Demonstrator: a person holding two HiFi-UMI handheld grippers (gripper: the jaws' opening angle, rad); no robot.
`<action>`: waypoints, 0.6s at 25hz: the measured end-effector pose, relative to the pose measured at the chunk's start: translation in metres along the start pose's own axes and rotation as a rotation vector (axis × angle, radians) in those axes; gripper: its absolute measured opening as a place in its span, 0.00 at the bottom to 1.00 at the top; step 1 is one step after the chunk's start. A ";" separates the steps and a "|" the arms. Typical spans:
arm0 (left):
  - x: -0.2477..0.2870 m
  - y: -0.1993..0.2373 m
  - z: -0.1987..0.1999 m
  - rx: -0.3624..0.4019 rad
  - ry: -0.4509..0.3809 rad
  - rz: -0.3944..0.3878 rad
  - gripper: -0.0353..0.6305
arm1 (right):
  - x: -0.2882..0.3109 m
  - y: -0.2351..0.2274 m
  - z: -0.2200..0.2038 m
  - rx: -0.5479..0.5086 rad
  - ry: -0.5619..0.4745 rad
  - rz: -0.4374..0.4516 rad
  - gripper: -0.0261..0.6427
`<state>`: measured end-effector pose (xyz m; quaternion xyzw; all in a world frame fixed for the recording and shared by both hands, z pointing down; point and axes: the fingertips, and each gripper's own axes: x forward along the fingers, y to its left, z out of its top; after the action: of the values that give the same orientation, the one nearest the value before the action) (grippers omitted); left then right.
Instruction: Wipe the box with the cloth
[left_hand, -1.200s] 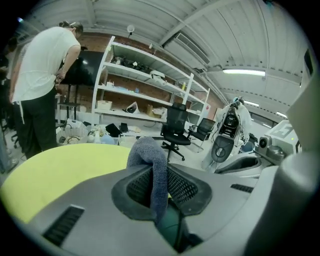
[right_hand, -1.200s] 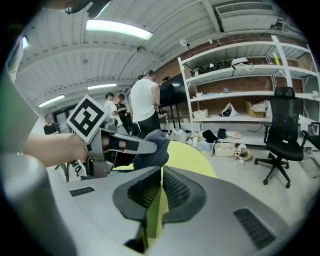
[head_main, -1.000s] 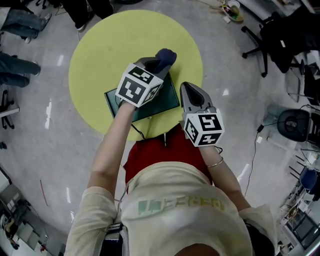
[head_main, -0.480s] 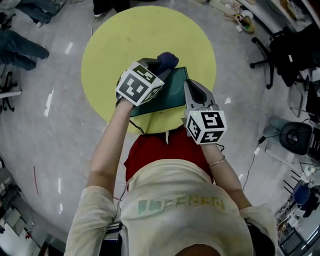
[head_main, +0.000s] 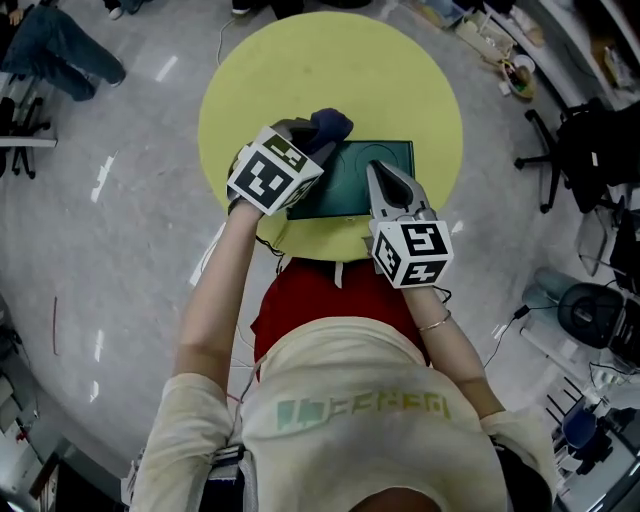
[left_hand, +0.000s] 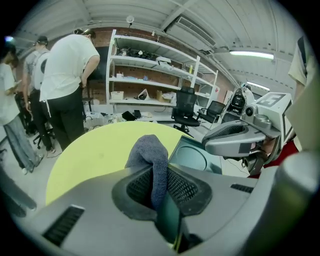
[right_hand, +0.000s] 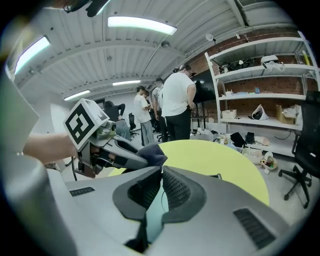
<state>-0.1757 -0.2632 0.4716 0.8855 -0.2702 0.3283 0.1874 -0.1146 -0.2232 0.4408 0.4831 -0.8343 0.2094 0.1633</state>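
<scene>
My left gripper (head_main: 305, 135) sits just left of centre in the head view, its jaws clamped tight on a bunched blue-grey cloth (head_main: 330, 124). In the left gripper view the cloth (left_hand: 149, 155) pokes up out of the closed jaws and folds over toward the left.

The cloth hangs over the upper left corner of the dark green box (head_main: 342, 185). The box lies flat on the near half of the round yellow table (head_main: 300, 70), around the middle of the frame. I cannot tell whether the cloth actually touches the lid.

My right gripper (head_main: 380, 176) comes in from the lower right, with its tips over the right part of the box lid. In the right gripper view its jaws (right_hand: 161, 172) are drawn in narrow and the tips meet. Only the green lid shows through the slit behind them, and nothing is pinched between them.

Beyond the table, at the upper left of the left gripper view, a person in a white shirt (left_hand: 67, 65) stands beside white shelves (left_hand: 155, 75).
</scene>
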 end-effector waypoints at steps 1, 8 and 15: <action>-0.006 0.004 -0.004 -0.006 0.000 0.012 0.15 | 0.002 0.005 0.001 -0.005 0.003 0.008 0.10; -0.039 0.024 -0.035 -0.085 -0.028 0.099 0.15 | 0.002 0.035 -0.010 -0.043 0.020 0.074 0.10; -0.094 0.042 -0.063 -0.188 -0.043 0.316 0.15 | -0.022 0.041 -0.014 -0.045 0.000 0.095 0.10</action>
<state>-0.2912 -0.2302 0.4589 0.8174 -0.4395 0.3078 0.2098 -0.1388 -0.1815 0.4347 0.4391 -0.8608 0.1983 0.1638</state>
